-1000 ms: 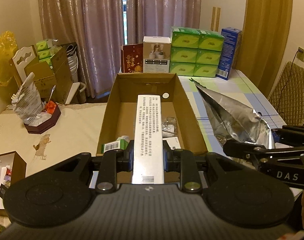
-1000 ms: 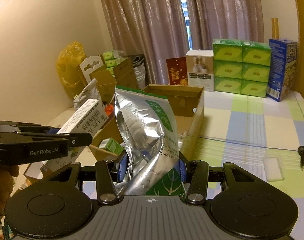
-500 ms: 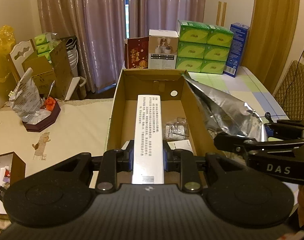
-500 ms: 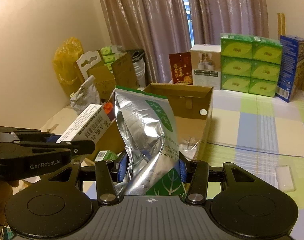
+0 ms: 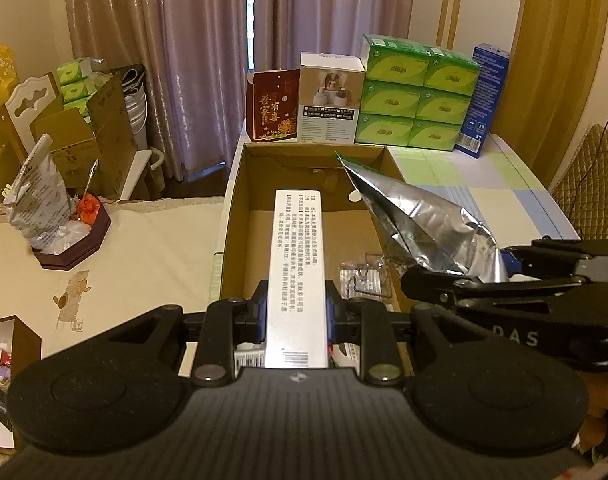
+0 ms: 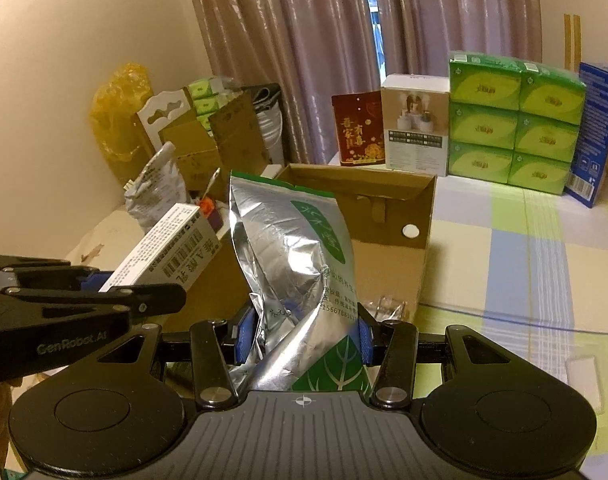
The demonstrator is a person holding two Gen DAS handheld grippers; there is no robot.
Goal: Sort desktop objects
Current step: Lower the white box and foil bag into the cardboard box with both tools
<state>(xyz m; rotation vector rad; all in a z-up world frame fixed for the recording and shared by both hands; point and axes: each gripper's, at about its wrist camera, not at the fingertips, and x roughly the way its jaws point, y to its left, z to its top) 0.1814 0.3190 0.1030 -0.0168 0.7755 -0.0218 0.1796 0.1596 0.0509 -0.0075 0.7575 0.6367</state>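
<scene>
My left gripper [image 5: 296, 318] is shut on a long white box [image 5: 296, 264] with printed text and a barcode, held lengthwise over the open cardboard box [image 5: 233, 216]. The same white box [image 6: 163, 248] shows at the left of the right wrist view, in the left gripper [image 6: 103, 296]. My right gripper [image 6: 301, 338] is shut on a crumpled silver foil bag [image 6: 291, 264] with a green label, beside and above the cardboard box [image 6: 384, 256]. In the left wrist view the foil bag [image 5: 420, 220] hangs over the carton's right wall. A clear plastic packet [image 5: 364, 280] lies inside.
Green tissue packs [image 5: 416, 92], a white carton [image 5: 330, 100], a red pouch [image 5: 273, 106] and a blue box [image 5: 486, 100] stand behind the cardboard box. A dark tray with a bag [image 5: 63, 236] sits on the cream cloth at left. A chequered tablecloth [image 6: 524, 264] lies at right.
Both grippers have moved forward toward the cardboard box with their loads. The foil bag now overhangs the box's right wall; the box looks nearer in both views.
</scene>
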